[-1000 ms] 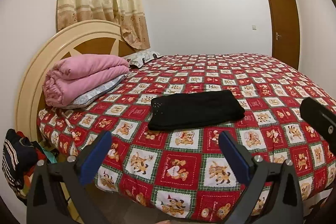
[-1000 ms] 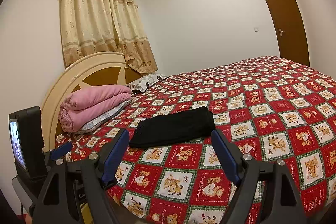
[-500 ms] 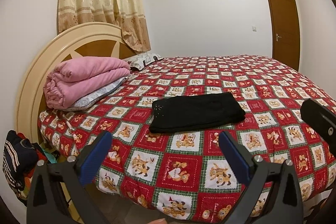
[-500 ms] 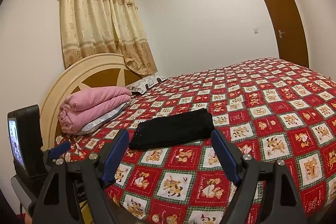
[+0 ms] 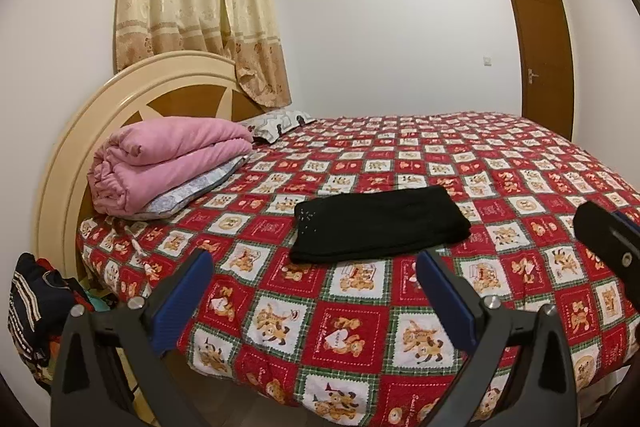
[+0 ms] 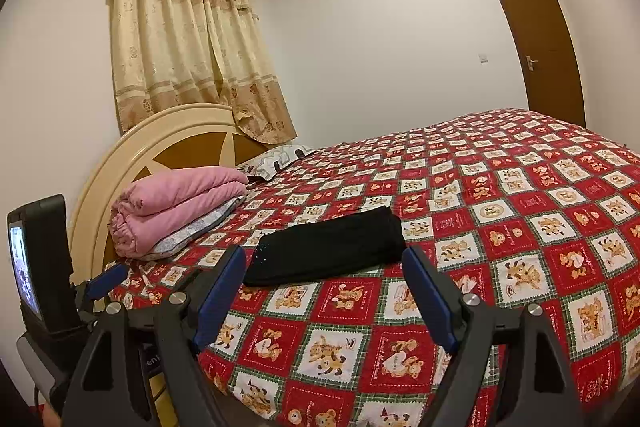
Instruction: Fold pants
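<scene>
Pants (image 5: 380, 225), folded, lie lengthwise across the bedspread (image 5: 520, 163), left to right.

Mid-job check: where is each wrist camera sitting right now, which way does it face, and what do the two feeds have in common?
Left wrist: off the bed's near edge, facing across the bed toward the far wall; the open left gripper frames the folded black pants; the right gripper's tip shows at right.
Right wrist: beside it, same heading; the open right gripper frames the pants; the left gripper's body with its small screen shows at left.
Shared: pants, pink blanket, headboard, curtain, door.
</scene>
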### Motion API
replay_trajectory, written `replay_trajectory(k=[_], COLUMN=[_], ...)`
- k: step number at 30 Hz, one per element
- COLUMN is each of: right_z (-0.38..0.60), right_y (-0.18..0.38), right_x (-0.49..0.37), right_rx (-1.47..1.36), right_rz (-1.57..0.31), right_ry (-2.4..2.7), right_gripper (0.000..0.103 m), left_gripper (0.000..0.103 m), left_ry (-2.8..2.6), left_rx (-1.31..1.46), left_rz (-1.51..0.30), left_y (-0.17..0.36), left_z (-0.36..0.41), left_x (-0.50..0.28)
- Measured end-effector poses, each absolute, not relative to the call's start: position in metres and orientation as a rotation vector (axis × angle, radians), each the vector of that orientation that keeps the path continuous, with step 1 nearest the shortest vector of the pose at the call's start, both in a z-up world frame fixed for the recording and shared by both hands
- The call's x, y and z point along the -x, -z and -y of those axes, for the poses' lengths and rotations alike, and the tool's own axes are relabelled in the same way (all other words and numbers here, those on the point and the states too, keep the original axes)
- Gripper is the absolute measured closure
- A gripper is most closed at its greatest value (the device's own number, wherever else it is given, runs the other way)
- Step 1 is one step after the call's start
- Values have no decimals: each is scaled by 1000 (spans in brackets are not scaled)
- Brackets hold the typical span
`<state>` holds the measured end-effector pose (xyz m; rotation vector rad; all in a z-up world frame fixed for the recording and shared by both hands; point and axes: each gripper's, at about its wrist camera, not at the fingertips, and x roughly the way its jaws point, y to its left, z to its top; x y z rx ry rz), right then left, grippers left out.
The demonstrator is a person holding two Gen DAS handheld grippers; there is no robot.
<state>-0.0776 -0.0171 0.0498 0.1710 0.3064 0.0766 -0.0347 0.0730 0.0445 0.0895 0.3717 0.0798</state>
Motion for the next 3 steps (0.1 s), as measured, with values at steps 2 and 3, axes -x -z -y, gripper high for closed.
replay_trajectory(k=[2,3], right_z=[17,17], right_y=[-50,-50], right_x=[78,79], right_rx=[-171,-171], right_rz=[-302,-300], right_ry=[-74,-72], right_gripper=[22,22], left_gripper=[0,0], left_ry=[-82,-80], left_rx=[-96,-95], left_rz=[-372,-374], left_y=[-44,-44], left_z=[-73,-73], left_x=[34,34])
